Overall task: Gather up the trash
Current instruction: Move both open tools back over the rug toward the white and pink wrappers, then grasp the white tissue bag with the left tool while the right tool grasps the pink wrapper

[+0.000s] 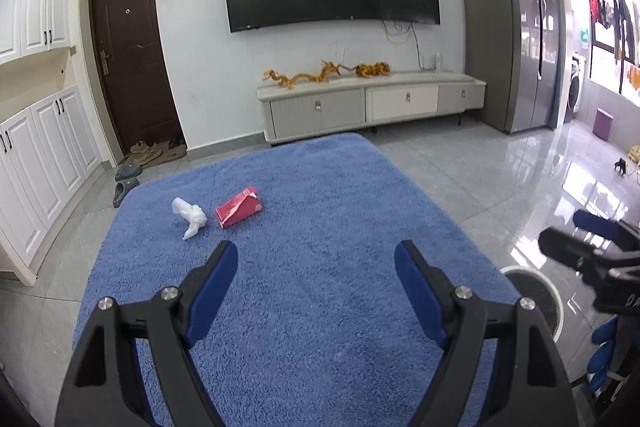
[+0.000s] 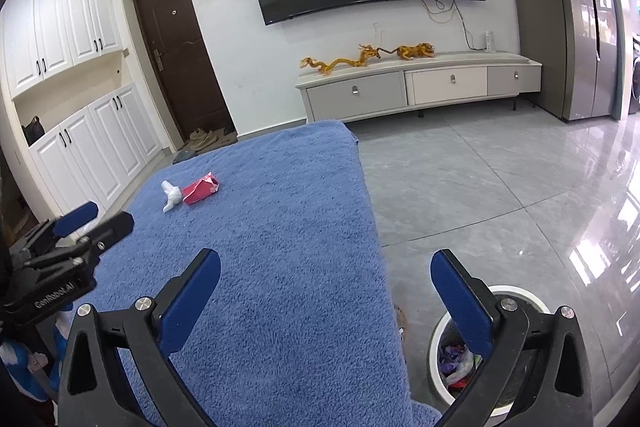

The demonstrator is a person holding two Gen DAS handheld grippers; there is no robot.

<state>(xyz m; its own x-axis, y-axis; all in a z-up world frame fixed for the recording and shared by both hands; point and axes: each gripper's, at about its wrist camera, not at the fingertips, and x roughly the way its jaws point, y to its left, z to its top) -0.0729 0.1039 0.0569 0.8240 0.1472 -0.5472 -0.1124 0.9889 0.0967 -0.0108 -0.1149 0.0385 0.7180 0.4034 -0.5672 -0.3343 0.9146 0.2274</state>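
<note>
your left gripper (image 1: 316,259) hangs over the blue fleece cover (image 1: 320,227) with its fingers spread wide and nothing between them. ahead of your left finger and a little outside it lies a crumpled white tissue (image 1: 190,217), and just beside that, toward the gap between your fingers, a torn red carton (image 1: 239,213) on its side. the two pieces sit close together on the cover, the carton a touch farther from you; from the right wrist view they look as if they touch, from the left wrist view a sliver of blue shows between them, so you cannot be sure.

your right gripper (image 2: 326,269) is likewise wide open and empty. its left finger is above the cover's right edge, its right finger over the grey tiled floor (image 2: 500,187). directly beyond and below your right finger stands a round white-rimmed bin (image 2: 528,297), with crumpled wrappers and a bit of plastic inside it. the tissue and carton are well ahead and off beyond your left finger in this view, near the far left part of the cover.

each gripper shows at the edge of the other's view, well apart from the trash.
</note>
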